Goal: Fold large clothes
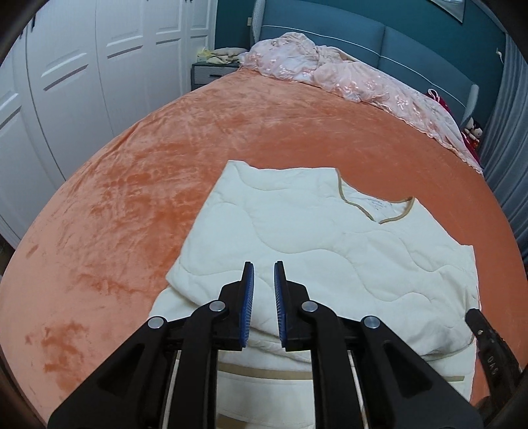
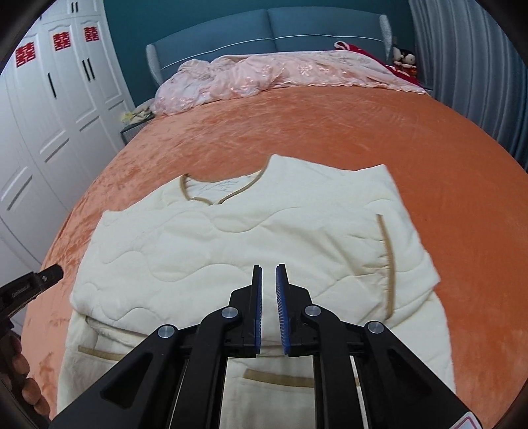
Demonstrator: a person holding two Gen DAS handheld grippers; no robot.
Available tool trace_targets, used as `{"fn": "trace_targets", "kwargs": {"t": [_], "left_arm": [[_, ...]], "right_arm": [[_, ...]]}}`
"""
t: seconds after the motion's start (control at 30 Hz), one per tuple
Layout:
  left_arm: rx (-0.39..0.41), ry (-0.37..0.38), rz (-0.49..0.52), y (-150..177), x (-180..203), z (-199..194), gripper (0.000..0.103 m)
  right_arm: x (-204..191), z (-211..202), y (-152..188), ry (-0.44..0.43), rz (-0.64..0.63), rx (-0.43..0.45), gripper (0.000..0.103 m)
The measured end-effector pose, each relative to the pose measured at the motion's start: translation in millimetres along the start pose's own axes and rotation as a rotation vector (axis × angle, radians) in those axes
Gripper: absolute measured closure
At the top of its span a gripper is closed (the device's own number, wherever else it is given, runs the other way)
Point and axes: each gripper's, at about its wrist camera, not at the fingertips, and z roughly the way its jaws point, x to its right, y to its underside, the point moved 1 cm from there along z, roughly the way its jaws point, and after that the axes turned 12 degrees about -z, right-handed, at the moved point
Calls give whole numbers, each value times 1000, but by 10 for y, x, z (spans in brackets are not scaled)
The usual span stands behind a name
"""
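Observation:
A cream quilted jacket with tan trim lies flat on the orange bedspread, both sleeves folded in over the front. It also shows in the right wrist view. My left gripper hovers over the jacket's lower left part, jaws a small gap apart, holding nothing. My right gripper hovers over the jacket's lower middle, jaws also a small gap apart and empty. The right gripper's body shows at the right edge of the left wrist view. The left one shows at the left edge of the right wrist view.
A crumpled pink quilt lies along the blue headboard. White wardrobe doors stand to the left, a grey curtain to the right. A nightstand sits beside the bed.

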Motion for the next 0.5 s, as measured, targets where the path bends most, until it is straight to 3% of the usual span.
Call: {"fn": "trace_targets", "kwargs": {"t": [0.23, 0.5], "left_arm": [[-51, 2, 39, 170, 307, 259, 91], [-108, -25, 56, 403, 322, 594, 91]], "right_arm": [[-402, 265, 132, -43, -66, -57, 90], [-483, 494, 351, -42, -90, -108, 92]]}}
